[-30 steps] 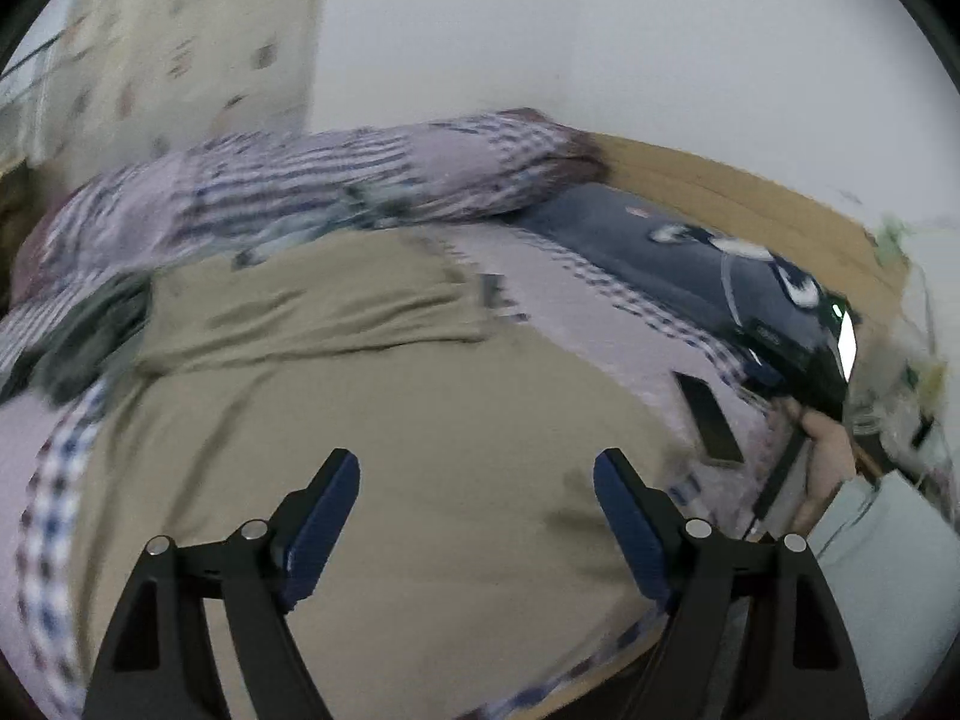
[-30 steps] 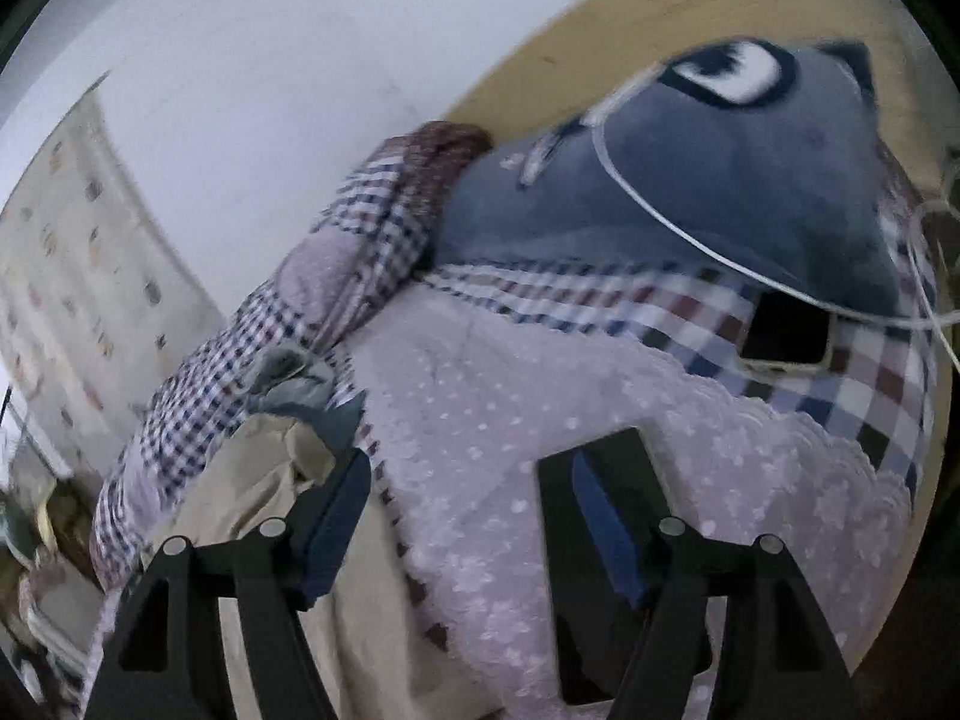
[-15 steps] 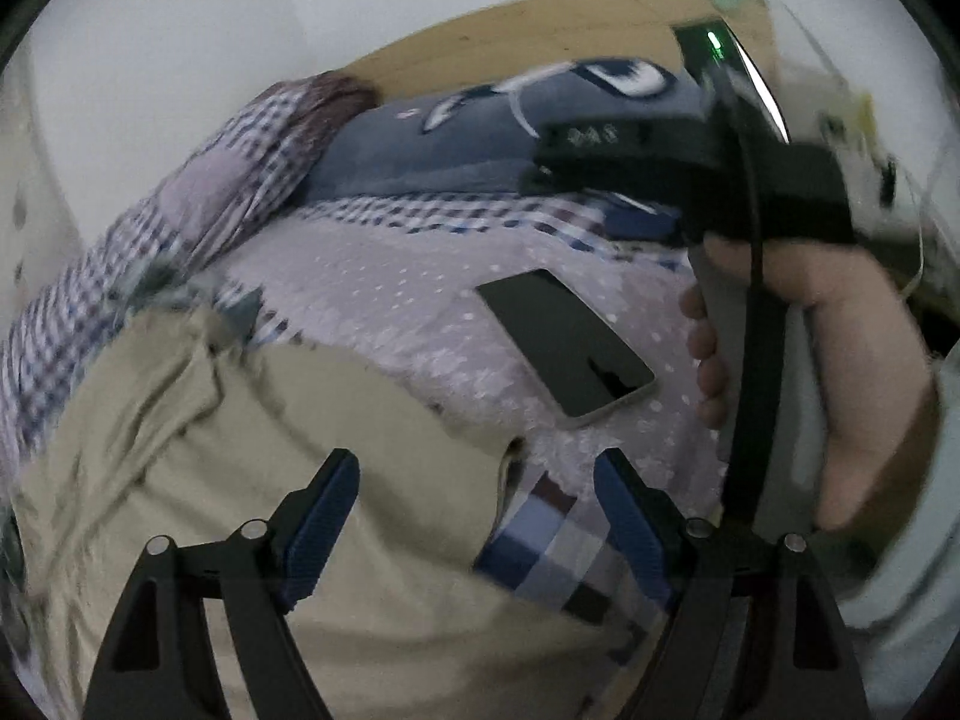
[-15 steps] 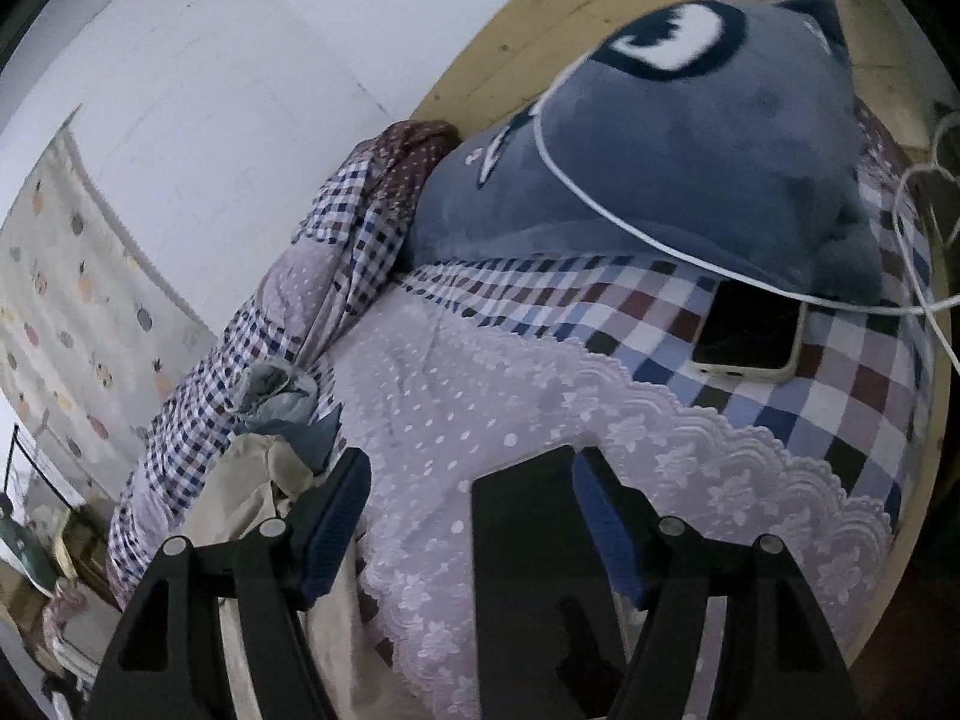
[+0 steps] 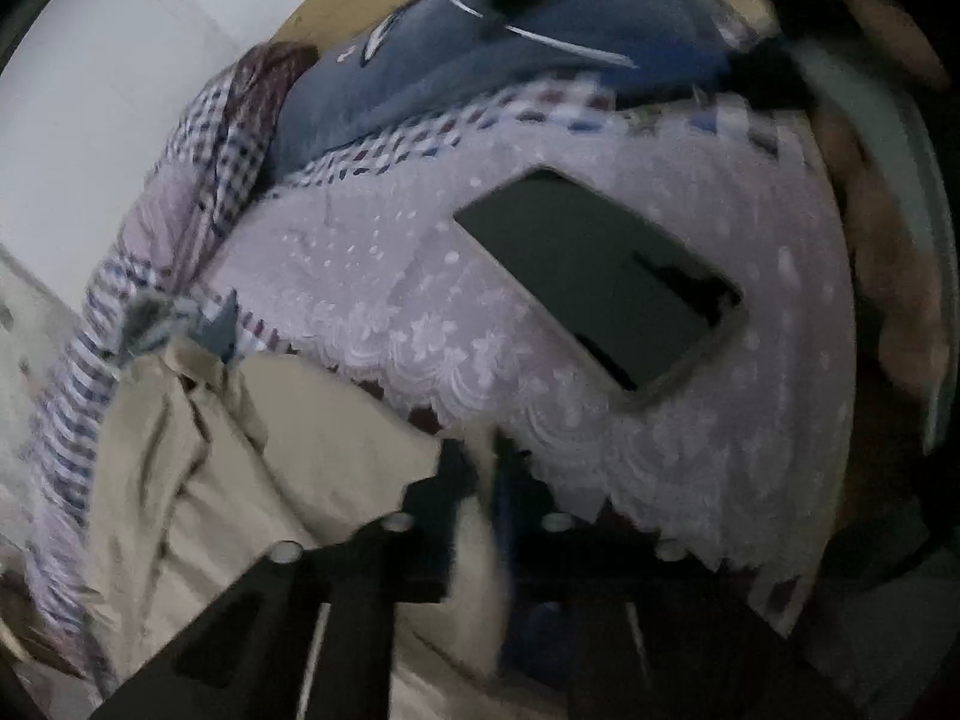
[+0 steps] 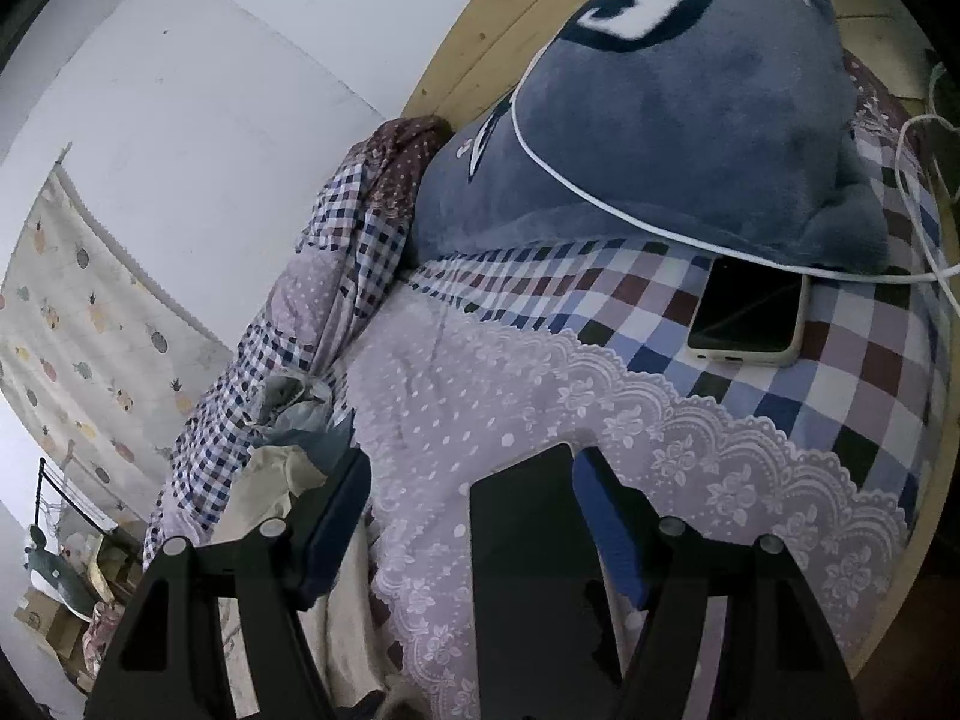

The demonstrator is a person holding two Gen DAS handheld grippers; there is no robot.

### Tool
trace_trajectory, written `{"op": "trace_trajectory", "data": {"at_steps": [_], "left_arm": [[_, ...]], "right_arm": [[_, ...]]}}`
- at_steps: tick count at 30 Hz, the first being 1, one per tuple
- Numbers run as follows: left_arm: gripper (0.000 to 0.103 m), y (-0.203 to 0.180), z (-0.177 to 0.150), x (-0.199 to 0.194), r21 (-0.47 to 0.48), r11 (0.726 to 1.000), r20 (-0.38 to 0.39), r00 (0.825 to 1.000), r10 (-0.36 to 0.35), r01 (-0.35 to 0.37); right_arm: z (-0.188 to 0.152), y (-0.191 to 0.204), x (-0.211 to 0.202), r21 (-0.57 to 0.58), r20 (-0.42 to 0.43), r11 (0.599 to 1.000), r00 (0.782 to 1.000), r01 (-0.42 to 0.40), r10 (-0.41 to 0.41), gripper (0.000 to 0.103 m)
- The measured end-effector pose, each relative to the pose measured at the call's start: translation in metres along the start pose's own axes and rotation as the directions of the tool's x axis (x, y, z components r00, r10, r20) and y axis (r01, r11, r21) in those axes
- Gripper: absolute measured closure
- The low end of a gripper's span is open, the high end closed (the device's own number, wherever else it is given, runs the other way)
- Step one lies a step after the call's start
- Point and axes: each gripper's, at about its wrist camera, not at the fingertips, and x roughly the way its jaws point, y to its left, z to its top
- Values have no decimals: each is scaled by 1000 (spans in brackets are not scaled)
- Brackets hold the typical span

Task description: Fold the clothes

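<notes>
Pinching beige garment edge in left tongs, right tongs beside it

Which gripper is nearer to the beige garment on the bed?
Left. The left gripper has its jaws seemingly closed on the beige garment. The right gripper hangs open over the dark phone, the garment to its left.

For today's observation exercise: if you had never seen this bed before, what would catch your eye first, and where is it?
The big blue-grey plush toy with a white eye patch lies at the head of the bed against the wooden headboard. A dark phone lies face up on the lilac lace cover; a second phone lies on the checked sheet just below the toy. The left gripper is shut on beige trousers.
</notes>
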Motion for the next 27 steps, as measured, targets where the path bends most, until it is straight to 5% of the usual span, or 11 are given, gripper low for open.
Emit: {"op": "trace_trajectory", "data": {"at_steps": [2,5,11,13,19,27], "left_arm": [[97,23,13,-13,-116,991,50,997,-62,67],[98,76,42,-38,-325,919,163,970,-178,224],[98,200,94,-77,-583,639,427,858,-285,502],[98,237,108,-88,-613,575,489,832,-262,542],[98,318,140,-127,-631,531,592,794,-142,565],[98,389,148,-183,-608,560,667,745,-24,562]], "right_arm": [[0,-3,-1,14,1,1000,1000,0,0,29],[-2,-4,3,29,-12,999,1000,-16,16,28],[-11,17,25,-20,-69,997,995,-68,66,28],[-14,30,42,-48,-113,993,989,-106,100,28],[-32,92,109,-203,-267,947,945,-247,190,28],[-62,164,193,-392,-428,844,885,-366,185,28]]}}
